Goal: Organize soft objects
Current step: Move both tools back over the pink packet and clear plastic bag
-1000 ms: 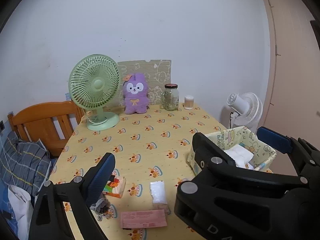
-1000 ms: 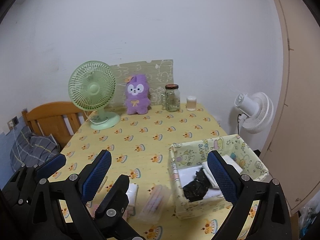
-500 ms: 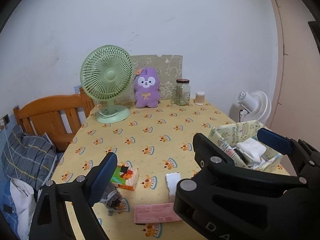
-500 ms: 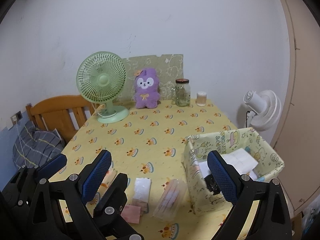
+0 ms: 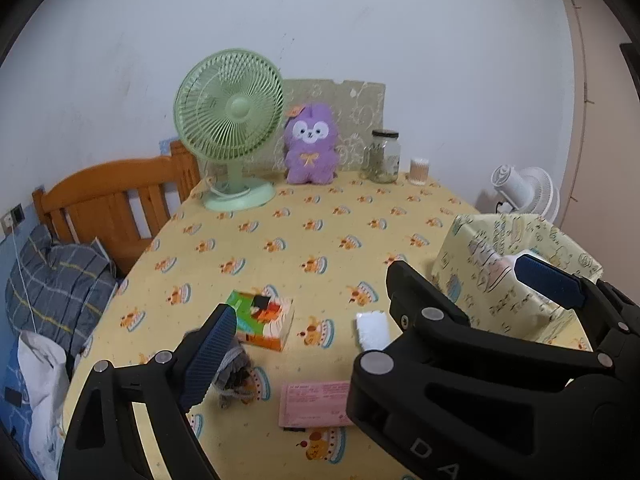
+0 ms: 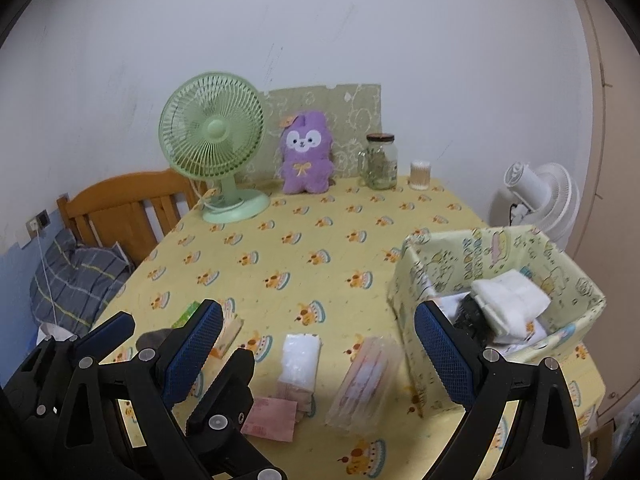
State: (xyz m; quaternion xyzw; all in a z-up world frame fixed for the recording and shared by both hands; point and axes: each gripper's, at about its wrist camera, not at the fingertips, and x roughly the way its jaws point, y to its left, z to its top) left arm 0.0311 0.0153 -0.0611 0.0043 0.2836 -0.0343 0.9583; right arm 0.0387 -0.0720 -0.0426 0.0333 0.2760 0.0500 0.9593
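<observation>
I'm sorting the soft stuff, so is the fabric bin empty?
Not empty: the fabric bin already holds folded white cloths and a dark bundle.

Fabric bin [image 6: 568,280], pale yellow w/ cartoon print, stands upright at table's right edge, open top, holding folded white cloth [image 6: 508,300] and sth dark beside it. Loose on table nr front: white pack [image 6: 300,354], clear-wrapped pack [image 6: 366,380], flat pink packet [image 5: 314,404], colourful tissue box [image 5: 264,318], grey crumpled cloth [image 5: 236,380].

Two wrist views, angled down over one table [image 5: 320,240].
</observation>
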